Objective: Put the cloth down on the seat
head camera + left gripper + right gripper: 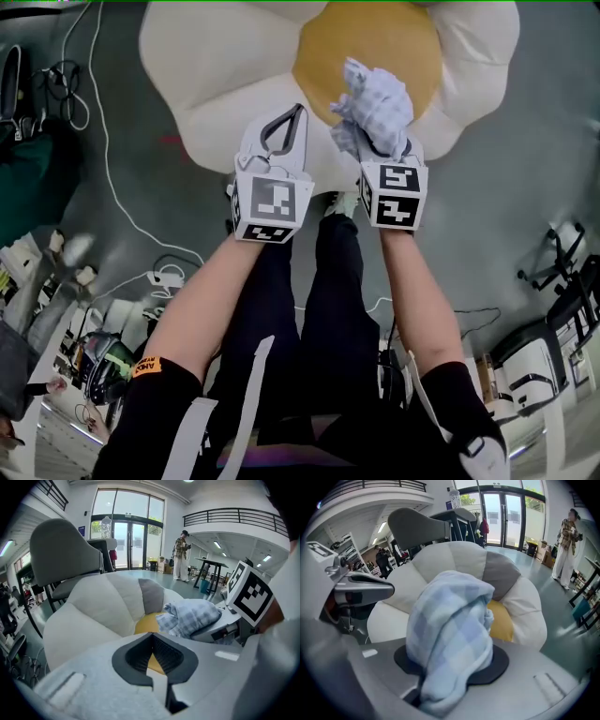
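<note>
The cream, petal-shaped seat (225,66) has a yellow centre (375,37). Over that centre's near edge hangs the bunched blue checked cloth (375,103), clenched in the right gripper (382,148) jaws. The left gripper (292,117) jaws are closed together, holding nothing.

Head view looks steeply down onto the seat (216,66) from above. Both gripper views face forward, low and close. All three share seat and cloth (377,101).

A cream petal-shaped seat (225,75) with yellow centre (328,56) stands on grey floor (525,169), a white cable (105,169) nearby.
</note>
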Motion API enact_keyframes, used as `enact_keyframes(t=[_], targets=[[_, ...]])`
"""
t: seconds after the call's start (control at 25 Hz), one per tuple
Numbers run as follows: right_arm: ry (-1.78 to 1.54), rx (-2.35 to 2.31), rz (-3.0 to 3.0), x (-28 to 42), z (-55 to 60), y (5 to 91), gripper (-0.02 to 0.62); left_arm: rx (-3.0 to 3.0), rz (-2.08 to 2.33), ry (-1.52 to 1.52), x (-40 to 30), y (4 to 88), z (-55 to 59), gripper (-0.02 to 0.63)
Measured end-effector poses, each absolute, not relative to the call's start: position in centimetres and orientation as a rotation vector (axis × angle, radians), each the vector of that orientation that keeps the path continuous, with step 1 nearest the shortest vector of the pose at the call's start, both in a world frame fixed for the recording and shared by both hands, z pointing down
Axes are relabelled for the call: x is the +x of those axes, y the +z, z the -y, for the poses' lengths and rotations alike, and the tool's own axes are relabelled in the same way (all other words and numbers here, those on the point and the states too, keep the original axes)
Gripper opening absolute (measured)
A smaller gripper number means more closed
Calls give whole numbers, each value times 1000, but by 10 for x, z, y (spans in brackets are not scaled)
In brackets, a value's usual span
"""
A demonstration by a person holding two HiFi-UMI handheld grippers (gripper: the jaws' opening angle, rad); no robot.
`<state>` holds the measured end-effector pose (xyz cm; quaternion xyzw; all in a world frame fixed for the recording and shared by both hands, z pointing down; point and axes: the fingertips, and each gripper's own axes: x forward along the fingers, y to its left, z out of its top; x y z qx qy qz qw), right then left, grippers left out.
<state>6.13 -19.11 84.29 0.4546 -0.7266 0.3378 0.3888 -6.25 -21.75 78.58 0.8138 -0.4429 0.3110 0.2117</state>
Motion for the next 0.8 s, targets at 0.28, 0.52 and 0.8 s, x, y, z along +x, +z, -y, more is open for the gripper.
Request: enact_keyframes(t=[0.28,0.52,0.8], targets=[[875,1138,1814,56,203,886,213,2243,1222,850,-62,824,231,-1],[868,1100,1797,49,211,921,221,2230,1222,837,-64,848,241,0],[865,1057,1774,52,217,952,234,2214,1244,830,-63,863,250,0]])
